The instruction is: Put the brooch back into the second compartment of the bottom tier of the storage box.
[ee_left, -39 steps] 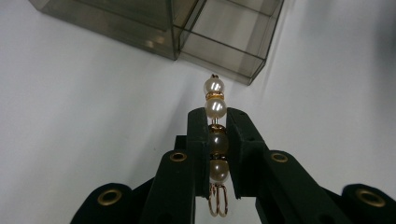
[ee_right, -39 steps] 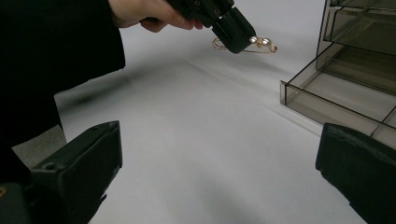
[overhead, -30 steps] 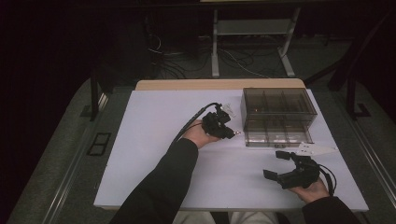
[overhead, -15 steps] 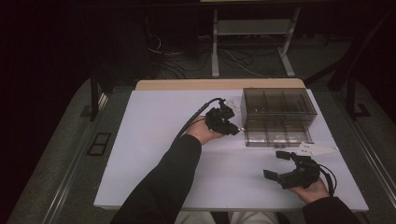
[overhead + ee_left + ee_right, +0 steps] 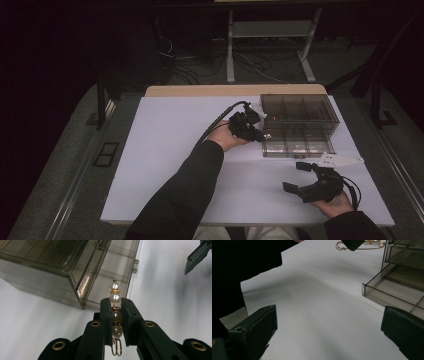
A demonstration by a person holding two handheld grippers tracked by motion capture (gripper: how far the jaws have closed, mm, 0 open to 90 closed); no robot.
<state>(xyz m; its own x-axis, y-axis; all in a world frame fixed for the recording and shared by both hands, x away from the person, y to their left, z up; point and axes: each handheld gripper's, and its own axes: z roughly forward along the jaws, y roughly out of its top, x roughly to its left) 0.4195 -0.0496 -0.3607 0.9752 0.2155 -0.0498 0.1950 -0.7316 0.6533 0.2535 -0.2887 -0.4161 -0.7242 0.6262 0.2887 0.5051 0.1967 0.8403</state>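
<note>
The left claw grips a gold-wire pin strung with white pearl beads (four beads), held just beside the smoky transparent plastic drawer box at the white counter's far right. The right claw rests wide open, near right.

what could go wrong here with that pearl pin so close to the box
1. The left tool clamps the pearl pin by its lower pearls alone; round beads may slip or twist out.
2. The pin's tip sits close to the smoky plastic drawer box; a nudge against the wall could knock it loose.
3. The pulled-out drawer has low walls, so a drop from height might bounce onto the table.
</note>
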